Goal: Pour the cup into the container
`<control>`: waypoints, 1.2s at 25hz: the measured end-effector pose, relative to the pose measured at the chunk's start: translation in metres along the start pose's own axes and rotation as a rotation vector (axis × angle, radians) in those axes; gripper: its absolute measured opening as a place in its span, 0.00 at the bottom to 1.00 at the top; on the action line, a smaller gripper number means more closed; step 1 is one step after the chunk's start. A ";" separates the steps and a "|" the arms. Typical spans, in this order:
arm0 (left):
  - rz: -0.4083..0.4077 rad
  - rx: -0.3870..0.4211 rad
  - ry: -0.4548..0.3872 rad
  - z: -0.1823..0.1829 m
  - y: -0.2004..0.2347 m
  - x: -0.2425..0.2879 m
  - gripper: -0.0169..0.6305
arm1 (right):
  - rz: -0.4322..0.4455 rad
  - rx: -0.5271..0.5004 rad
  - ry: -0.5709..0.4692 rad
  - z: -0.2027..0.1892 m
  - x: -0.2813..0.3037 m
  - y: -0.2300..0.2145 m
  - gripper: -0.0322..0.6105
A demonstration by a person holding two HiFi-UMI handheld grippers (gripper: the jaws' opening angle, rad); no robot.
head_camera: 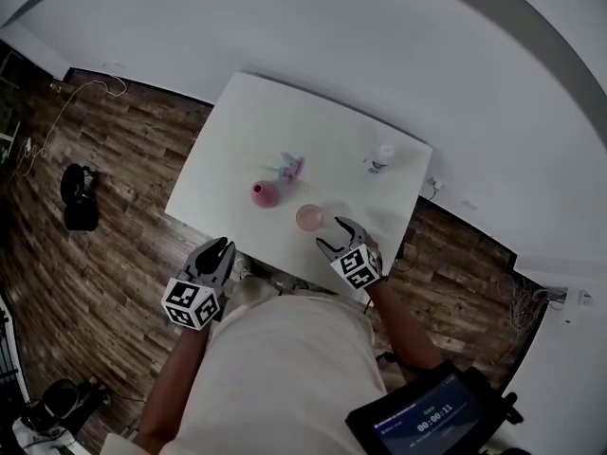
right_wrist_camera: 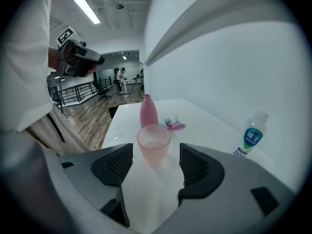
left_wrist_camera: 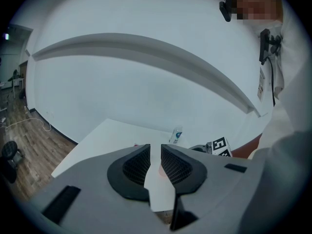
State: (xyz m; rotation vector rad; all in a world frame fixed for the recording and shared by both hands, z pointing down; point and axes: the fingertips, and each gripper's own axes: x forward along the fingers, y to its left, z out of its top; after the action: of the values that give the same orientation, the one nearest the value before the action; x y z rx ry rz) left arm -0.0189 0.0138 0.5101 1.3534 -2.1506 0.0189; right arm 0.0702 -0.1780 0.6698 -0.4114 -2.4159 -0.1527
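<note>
right gripper (right_wrist_camera: 156,173) jaws wide apart, pink cup (right_wrist_camera: 153,143) standing on the table (right_wrist_camera: 204,123) just ahead between them, not touched, pink bottle (right_wrist_camera: 148,112) right behind it, left gripper (left_wrist_camera: 156,164) pretty much closed, empty

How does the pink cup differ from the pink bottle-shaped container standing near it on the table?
The cup is translucent; the container is opaque and a deeper pink. The cup has a wide open mouth; the container narrows to a slim neck. The container looks taller than the cup. Both are pink and stand upright on the white table.
</note>
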 end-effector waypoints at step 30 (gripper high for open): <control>0.031 -0.008 0.022 -0.007 0.006 0.001 0.12 | 0.058 -0.035 0.048 -0.017 0.045 0.007 0.56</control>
State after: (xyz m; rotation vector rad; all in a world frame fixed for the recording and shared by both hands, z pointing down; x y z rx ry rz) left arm -0.0207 0.0185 0.5181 1.3087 -2.1509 0.0370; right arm 0.0506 -0.1639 0.7115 -0.4874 -2.3549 -0.1773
